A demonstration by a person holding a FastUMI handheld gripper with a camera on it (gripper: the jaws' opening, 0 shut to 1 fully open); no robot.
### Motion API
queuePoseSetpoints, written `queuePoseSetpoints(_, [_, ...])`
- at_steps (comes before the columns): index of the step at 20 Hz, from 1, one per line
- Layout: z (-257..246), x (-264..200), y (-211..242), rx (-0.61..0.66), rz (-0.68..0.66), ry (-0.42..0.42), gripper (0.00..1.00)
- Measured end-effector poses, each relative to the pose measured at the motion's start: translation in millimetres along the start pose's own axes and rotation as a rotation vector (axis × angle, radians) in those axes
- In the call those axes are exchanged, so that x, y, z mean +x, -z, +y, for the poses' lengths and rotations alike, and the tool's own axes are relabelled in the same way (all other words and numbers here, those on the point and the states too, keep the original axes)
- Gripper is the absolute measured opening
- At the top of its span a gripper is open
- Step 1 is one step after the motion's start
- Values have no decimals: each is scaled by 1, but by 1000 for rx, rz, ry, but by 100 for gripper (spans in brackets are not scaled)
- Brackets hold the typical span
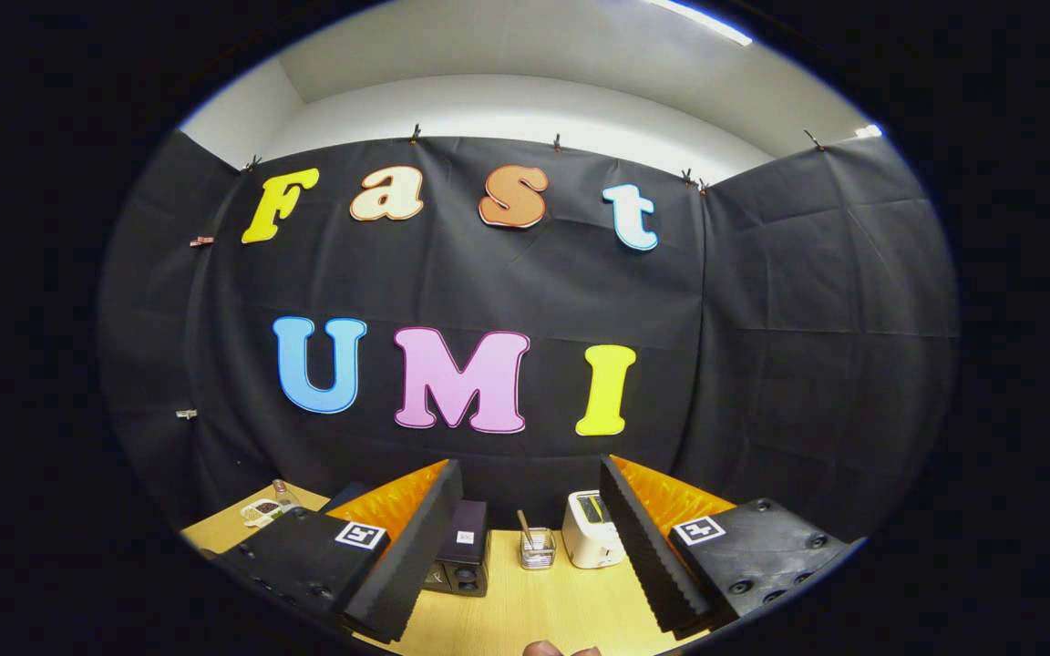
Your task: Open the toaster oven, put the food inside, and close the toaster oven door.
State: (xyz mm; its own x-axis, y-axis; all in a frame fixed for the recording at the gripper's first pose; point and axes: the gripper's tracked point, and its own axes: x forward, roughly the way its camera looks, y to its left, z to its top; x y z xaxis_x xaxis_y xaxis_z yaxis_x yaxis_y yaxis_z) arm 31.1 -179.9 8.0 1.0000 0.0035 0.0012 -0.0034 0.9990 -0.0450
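Wooden counter spreads under wide-apart tongs holding nothing. Beyond them, a dark boxy toaster oven sits at 11 o'clock, a glass jar at 12, a white toaster at 1, against black cloth

The claw is sitting raised and level, its two fingers spreading wide apart with nothing between them, pointing straight forward over the desk. Down below, between the fingers, a bit of the person's hand is peeking in.
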Motion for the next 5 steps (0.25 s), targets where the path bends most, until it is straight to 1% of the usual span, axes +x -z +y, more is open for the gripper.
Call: queuePoseSetpoints(5, [-2, -1, 6, 2, 11, 8, 98])
